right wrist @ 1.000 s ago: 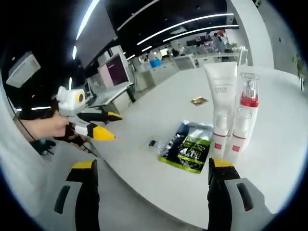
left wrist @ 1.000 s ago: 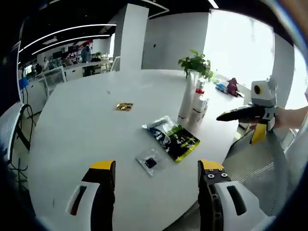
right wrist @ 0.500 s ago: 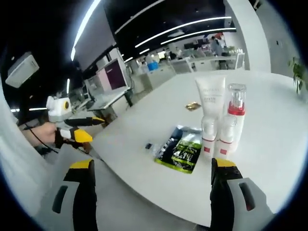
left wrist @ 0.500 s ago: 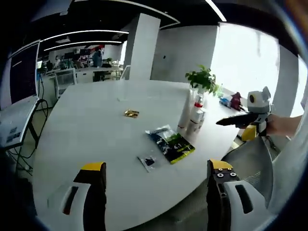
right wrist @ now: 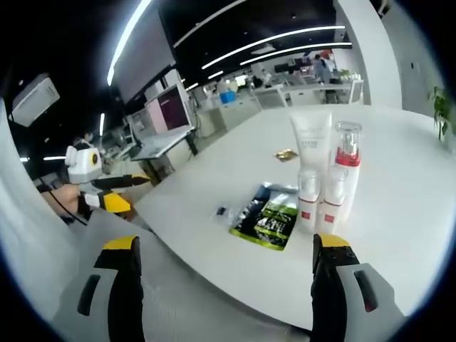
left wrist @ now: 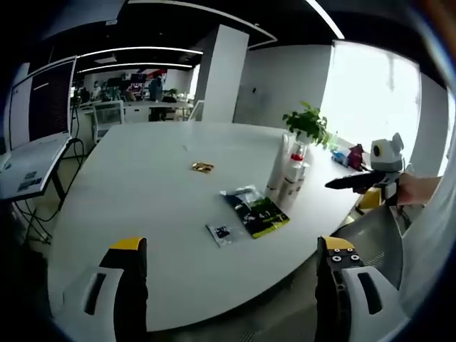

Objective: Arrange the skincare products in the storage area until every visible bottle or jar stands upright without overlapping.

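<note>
- Currently both claws spread wide, empty: left claw (left wrist: 231, 260); right claw (right wrist: 226, 258).
- White tube (right wrist: 311, 160) and red-capped pump bottle (right wrist: 340, 174) upright, touching, on the counter (right wrist: 399, 206) ahead of the right claw; well ahead-right of the left.
- Judged light, smooth, tippy; grip mid-body, not the cap.
- Green sachet (right wrist: 271, 217) lies flat beside them.

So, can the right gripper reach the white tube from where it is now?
Probably yes. The right gripper is open and holds nothing, and the white tube stands upright ahead of it near the table edge, with only the pump bottle close beside it.
</note>
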Action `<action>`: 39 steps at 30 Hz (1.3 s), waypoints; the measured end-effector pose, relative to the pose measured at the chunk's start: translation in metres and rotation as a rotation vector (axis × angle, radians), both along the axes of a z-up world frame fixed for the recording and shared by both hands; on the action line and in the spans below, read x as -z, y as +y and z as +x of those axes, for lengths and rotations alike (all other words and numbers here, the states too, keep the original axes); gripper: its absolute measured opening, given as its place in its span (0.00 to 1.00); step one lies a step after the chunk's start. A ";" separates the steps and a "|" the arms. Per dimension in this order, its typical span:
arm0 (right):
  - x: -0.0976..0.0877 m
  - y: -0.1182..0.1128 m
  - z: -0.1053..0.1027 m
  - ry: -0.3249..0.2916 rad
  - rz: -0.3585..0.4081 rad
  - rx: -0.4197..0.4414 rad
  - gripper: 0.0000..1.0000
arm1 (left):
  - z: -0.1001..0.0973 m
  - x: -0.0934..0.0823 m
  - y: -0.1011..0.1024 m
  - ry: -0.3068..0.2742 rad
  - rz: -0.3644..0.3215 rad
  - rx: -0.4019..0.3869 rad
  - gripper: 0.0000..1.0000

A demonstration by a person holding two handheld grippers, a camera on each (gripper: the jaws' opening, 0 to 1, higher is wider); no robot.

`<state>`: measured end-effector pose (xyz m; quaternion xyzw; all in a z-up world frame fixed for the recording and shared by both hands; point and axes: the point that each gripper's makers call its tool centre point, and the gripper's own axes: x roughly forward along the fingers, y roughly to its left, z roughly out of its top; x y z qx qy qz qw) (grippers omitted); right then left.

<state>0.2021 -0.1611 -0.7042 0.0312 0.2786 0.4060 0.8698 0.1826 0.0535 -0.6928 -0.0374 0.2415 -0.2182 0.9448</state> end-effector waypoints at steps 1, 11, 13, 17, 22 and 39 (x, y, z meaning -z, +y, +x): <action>0.000 -0.001 0.000 -0.005 -0.009 -0.008 0.99 | 0.001 0.001 -0.001 0.004 0.000 0.000 0.97; -0.001 -0.008 0.000 0.014 0.036 0.026 0.99 | 0.004 0.012 0.003 0.018 0.003 -0.001 0.99; -0.003 -0.008 0.003 0.013 0.049 0.039 0.99 | 0.004 0.013 0.004 0.021 0.002 -0.007 0.99; 0.000 -0.009 0.004 0.016 0.042 0.040 0.99 | 0.009 0.013 0.013 0.032 0.019 -0.047 0.99; 0.001 -0.007 0.006 0.021 0.042 0.040 0.99 | 0.009 0.018 0.013 0.071 0.035 -0.030 0.99; 0.007 -0.015 0.014 0.019 0.054 0.070 0.98 | 0.057 0.008 -0.003 0.126 0.112 0.094 0.99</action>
